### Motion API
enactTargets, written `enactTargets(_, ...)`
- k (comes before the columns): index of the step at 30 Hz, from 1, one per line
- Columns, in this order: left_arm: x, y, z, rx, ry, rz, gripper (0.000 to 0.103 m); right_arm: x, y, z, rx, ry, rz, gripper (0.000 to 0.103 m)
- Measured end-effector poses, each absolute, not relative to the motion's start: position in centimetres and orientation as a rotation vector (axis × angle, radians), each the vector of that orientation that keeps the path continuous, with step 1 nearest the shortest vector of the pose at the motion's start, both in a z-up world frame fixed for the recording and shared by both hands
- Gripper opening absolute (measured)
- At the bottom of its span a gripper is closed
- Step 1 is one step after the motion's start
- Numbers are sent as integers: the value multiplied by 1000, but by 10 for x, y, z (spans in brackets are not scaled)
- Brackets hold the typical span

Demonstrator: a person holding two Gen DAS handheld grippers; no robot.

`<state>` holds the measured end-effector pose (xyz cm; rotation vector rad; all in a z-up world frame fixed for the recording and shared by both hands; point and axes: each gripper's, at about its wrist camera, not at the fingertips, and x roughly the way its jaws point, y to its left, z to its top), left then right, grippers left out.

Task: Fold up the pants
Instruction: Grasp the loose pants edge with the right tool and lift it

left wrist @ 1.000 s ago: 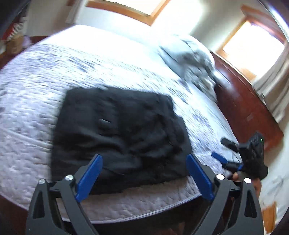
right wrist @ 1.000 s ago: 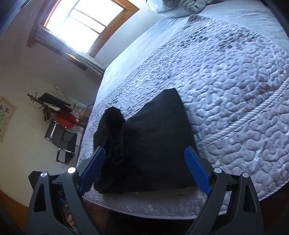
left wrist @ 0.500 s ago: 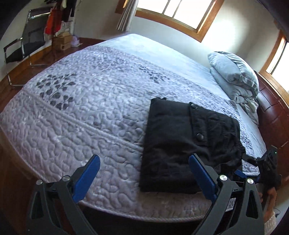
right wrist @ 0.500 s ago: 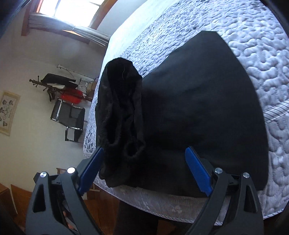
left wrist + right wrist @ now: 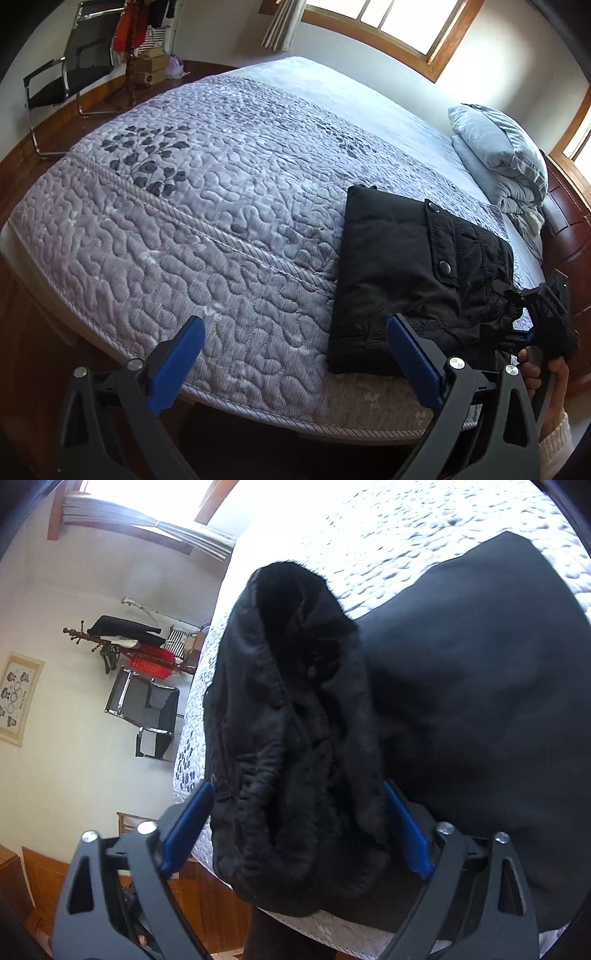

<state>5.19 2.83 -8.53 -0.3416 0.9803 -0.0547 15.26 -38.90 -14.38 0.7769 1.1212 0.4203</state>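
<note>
The black pants [image 5: 413, 273] lie folded in a rectangle near the bed's front right edge, with a snap flap on top. My left gripper [image 5: 295, 354] is open and empty, held off the bed's front edge to the left of the pants. In the right wrist view the bunched waistband end of the pants [image 5: 295, 738] fills the gap between the open jaws of my right gripper [image 5: 295, 827]. The right gripper also shows in the left wrist view [image 5: 543, 314] at the pants' right end.
The quilted grey bedspread [image 5: 192, 221] covers the bed. Folded pillows [image 5: 502, 158] lie at the head. A black chair [image 5: 62, 85] and coat rack [image 5: 125, 642] stand by the wall. Wooden floor surrounds the bed.
My left gripper has swung left and back from over the pants. My right gripper has moved in close, so the waistband end now sits between its jaws.
</note>
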Motion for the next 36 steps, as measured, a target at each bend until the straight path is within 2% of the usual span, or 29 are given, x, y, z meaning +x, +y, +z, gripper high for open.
enactTargets(3,52,31,-86,-347,987,-45,99,156,-382,-145,761,1132,422,58)
enactTargets(5,51,33,-85,-350,983,-43,99,157,-382,-141,761,1124,435,39)
enactTargets(8,49,33,-83,-352,979,-41,99,157,-379,-130,747,1102,461,31)
enactTargets(17,46,28,-80,-345,983,-50,99,153,-377,-76,795,1012,544,28)
enactTargets(25,44,20,-76,-338,982,-59,99,138,-413,-25,832,903,582,27)
enactTargets(31,47,6,-76,-311,992,-86,99,128,-454,-14,837,853,535,27)
enactTargets(36,48,-11,-73,-283,996,-123,99,120,-482,-35,862,864,478,27)
